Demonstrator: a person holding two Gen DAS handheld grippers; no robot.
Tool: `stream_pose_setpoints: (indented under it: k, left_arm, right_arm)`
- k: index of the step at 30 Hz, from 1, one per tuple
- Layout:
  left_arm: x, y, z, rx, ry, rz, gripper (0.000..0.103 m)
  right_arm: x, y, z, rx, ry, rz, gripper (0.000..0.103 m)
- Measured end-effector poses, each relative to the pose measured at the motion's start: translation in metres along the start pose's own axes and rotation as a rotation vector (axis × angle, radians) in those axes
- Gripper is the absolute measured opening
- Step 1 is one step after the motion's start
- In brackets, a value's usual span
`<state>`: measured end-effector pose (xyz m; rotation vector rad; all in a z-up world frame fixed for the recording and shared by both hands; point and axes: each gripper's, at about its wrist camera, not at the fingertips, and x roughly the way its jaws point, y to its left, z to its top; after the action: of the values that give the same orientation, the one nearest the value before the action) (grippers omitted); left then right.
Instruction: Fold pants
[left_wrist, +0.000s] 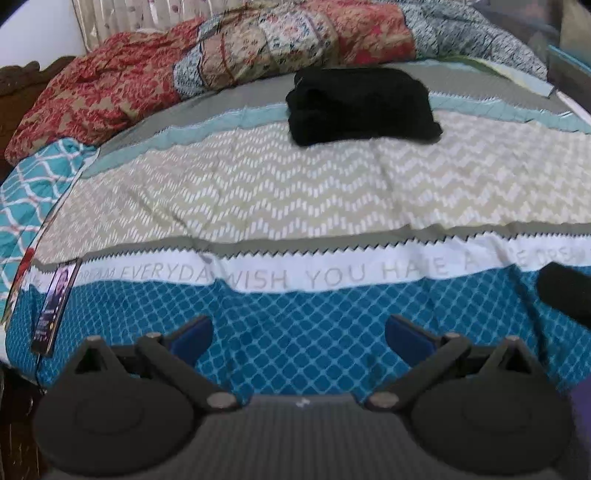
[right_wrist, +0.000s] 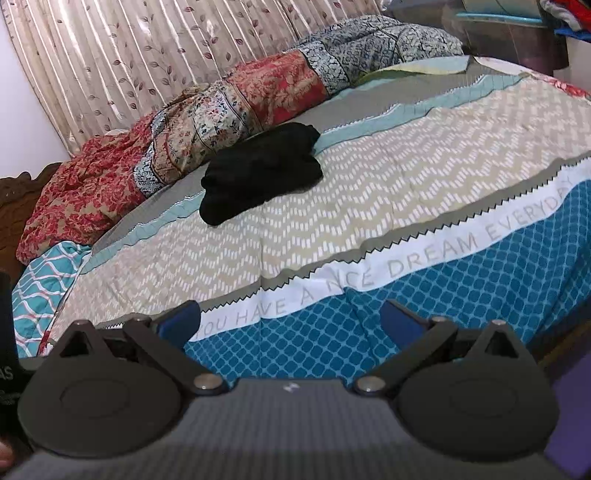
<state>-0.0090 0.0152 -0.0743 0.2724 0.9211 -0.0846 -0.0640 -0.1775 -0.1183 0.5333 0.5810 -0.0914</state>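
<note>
Both tools hanging low over the near blue edge of the bedspread (left_wrist: 295, 206): left gripper (left_wrist: 298, 334) spread, empty; right gripper (right_wrist: 290, 321) spread, empty. Black pants (left_wrist: 360, 107) lying far off near the quilt (left_wrist: 229, 55), already a compact folded bundle. Looks done; if refolding, pinch edges squarely.

Black pants (left_wrist: 364, 107) (right_wrist: 260, 171) folded into compact bundle (thick), lying on bed.

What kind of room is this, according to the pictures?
Most likely a bedroom in a home: a wide bed under a patterned bedspread, a rolled patchwork quilt at its far side, and a pleated leaf-print curtain behind it.
</note>
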Motion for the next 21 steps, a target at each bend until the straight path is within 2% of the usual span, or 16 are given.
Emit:
stream_pose_setpoints:
  k: [12,21]
  left_arm:
    - [0.016,0.0,-0.006,-0.012,0.082,-0.012,0.103]
    - [0.018,-0.002,-0.009,-0.005,0.097,-0.017,0.103]
  right_arm:
    - [0.006,-0.008,0.0,0.025,0.046,0.001,0.103]
    - [0.01,-0.01,-0.001,0.036,0.066,0.0,0.103]
